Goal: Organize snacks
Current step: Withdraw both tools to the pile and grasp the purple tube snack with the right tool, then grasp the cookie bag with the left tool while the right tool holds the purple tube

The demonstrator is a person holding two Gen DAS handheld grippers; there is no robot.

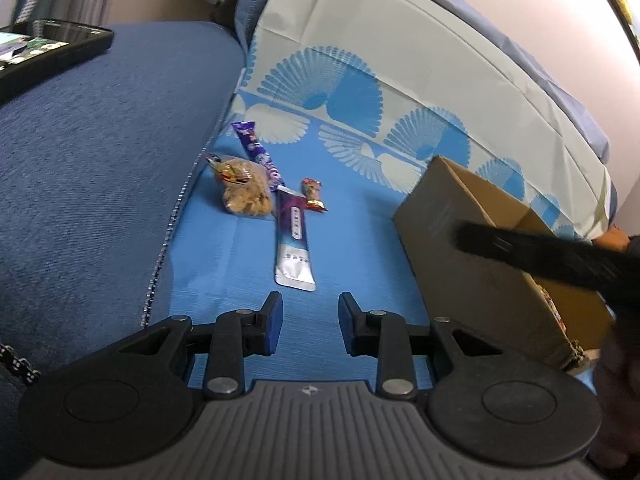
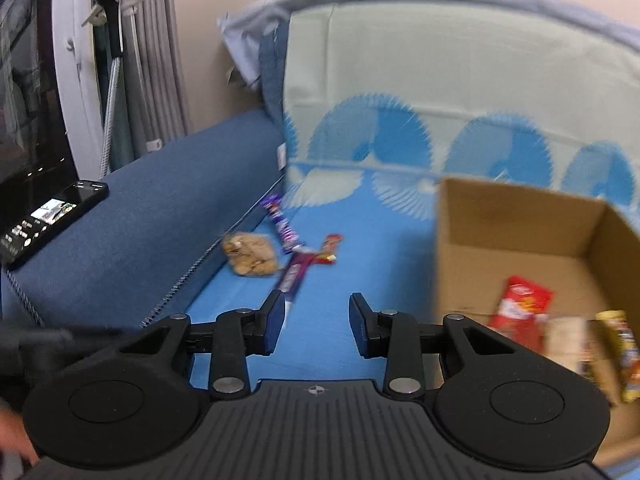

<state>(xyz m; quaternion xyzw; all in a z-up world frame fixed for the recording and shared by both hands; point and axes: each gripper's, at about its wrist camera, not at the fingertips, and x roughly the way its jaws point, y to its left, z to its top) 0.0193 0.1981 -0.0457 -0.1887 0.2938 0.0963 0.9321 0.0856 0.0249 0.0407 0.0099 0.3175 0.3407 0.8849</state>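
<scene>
On the blue patterned cloth (image 1: pixel 328 240) that covers the sofa seat, four loose snacks lie in a tight cluster next to the dark blue armrest (image 1: pixel 100 152): a clear bag of tan puffed pieces (image 1: pixel 244 192), a purple wrapped bar (image 1: pixel 258 150) running away behind it, a small red-wrapped candy (image 1: pixel 314 195), and a long purple-and-silver stick pack (image 1: pixel 294 242) whose far end touches the bag and bar while its silver end points toward the left gripper (image 1: pixel 310 316). A black phone (image 1: pixel 44 48) with a lit screen rests on top of the armrest, well apart from the snacks. To the right stands an open cardboard box (image 1: pixel 460 248); the right wrist view shows a red packet (image 2: pixel 520 312), a pale packet (image 2: pixel 568 344) and a yellow-topped packet (image 2: pixel 620 352) inside it, all blurred. Nothing lies between the left gripper and the stick pack's near end. The left gripper hovers low over the cloth just short of that silver end, jaws spread apart and empty. The right gripper (image 2: pixel 318 324) hangs beside the box's left wall, pointing toward the snack cluster, its jaws likewise parted with nothing between them; in the left view its blurred black body crosses in front of the box.
</scene>
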